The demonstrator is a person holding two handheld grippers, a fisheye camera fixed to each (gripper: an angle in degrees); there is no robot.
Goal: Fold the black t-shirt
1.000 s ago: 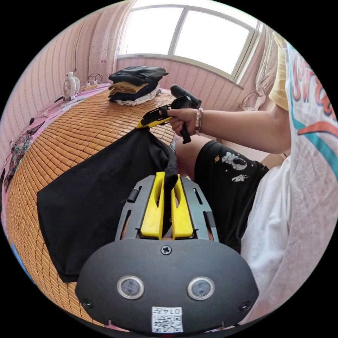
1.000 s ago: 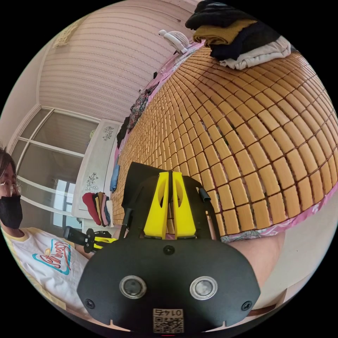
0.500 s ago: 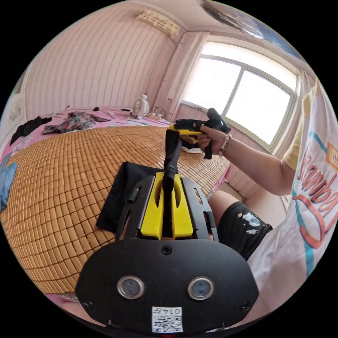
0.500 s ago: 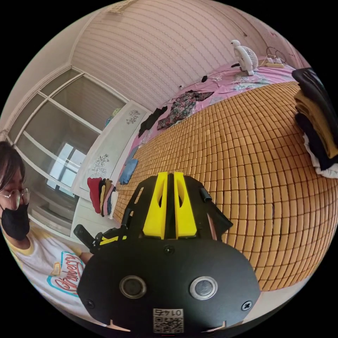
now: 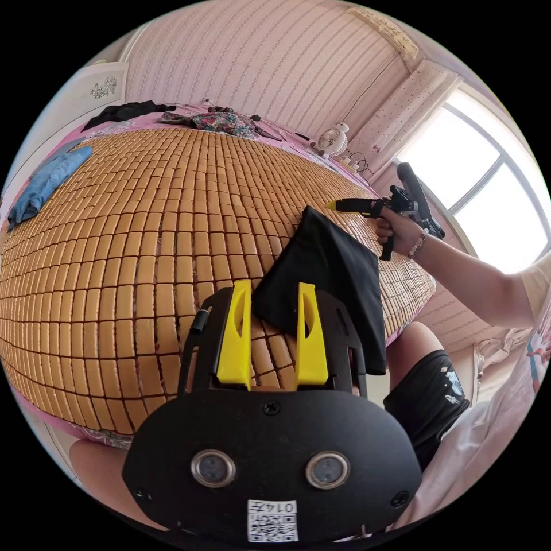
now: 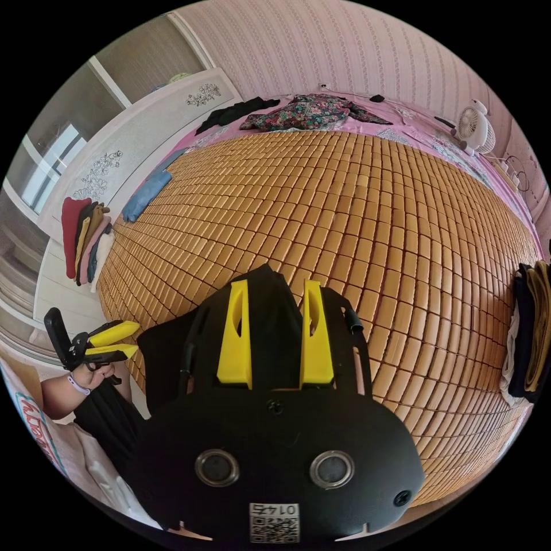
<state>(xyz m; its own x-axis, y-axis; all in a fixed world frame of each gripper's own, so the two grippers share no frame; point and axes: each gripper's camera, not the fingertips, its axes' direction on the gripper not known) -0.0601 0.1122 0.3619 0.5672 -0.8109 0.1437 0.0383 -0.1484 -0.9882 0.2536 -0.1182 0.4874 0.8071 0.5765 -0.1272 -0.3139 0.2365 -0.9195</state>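
The black t-shirt (image 5: 327, 270) lies folded on the bamboo mat (image 5: 143, 229), its near side hanging over the bed edge. My left gripper (image 5: 274, 287) is open, its jaws standing either side of the shirt's near corner without pressing it. In the right gripper view the shirt (image 6: 270, 327) shows dark between and under the jaws of my right gripper (image 6: 275, 284), which is open too. A hand holds the right gripper (image 5: 344, 205) just beyond the shirt's far corner. The left gripper (image 6: 123, 338) shows with its jaws apart at the bed edge.
A stack of folded clothes (image 6: 531, 333) sits at the mat's right edge. A small fan (image 5: 333, 138) stands by the wall, with a floral garment (image 5: 215, 120) and a blue garment (image 5: 46, 181) at the mat's borders. The person's leg (image 5: 425, 350) is beside the bed.
Both grippers were shut on the shirt and held it up; now both are open and the shirt lies folded on the mat. Both views have swung round.
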